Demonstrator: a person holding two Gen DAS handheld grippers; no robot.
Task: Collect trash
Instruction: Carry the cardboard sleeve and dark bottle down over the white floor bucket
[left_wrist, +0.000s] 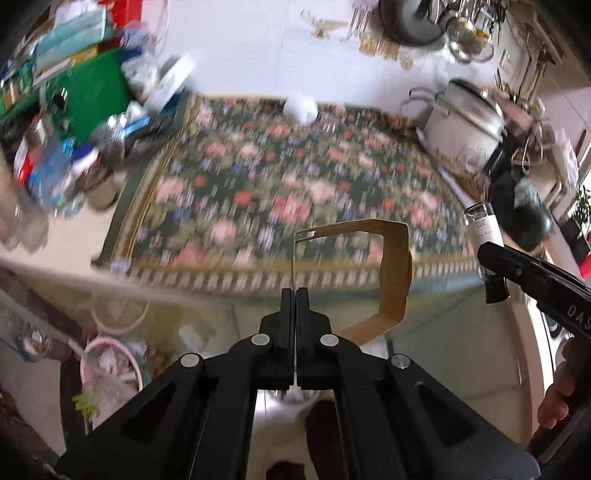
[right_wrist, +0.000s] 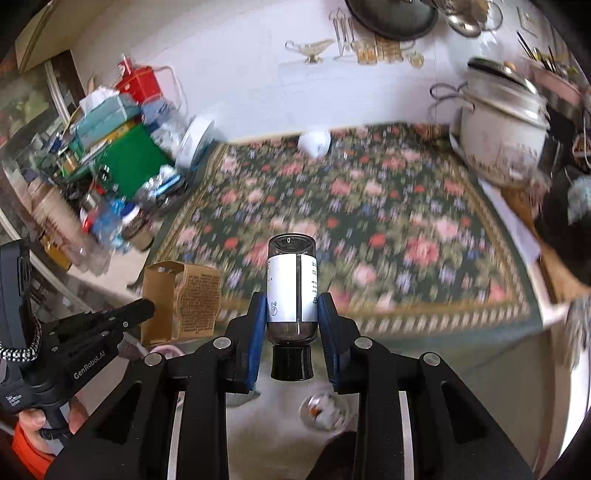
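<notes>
Pinching a thin wall of the flattened brown carton (left_wrist: 391, 269), the left gripper (left_wrist: 295, 295) is holding it above the near edge of the floral mat (left_wrist: 280, 184). Beside it, the right gripper (right_wrist: 291, 306) is clamping an upturned dark bottle (right_wrist: 291, 284), cap toward the camera, over the mat's open middle.

Black left gripper (left_wrist: 295, 295), silver rivets; right gripper (right_wrist: 291, 314), blue pads (right_wrist: 258, 328).

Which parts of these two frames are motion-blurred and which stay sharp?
Left wrist view: the floral cloth and the left clutter smear, while the left claw and its cardboard box stay crisp. Right wrist view: the same smeared cloth, with the right claw and the bottle sharp; fisheye bends the edges.
</notes>
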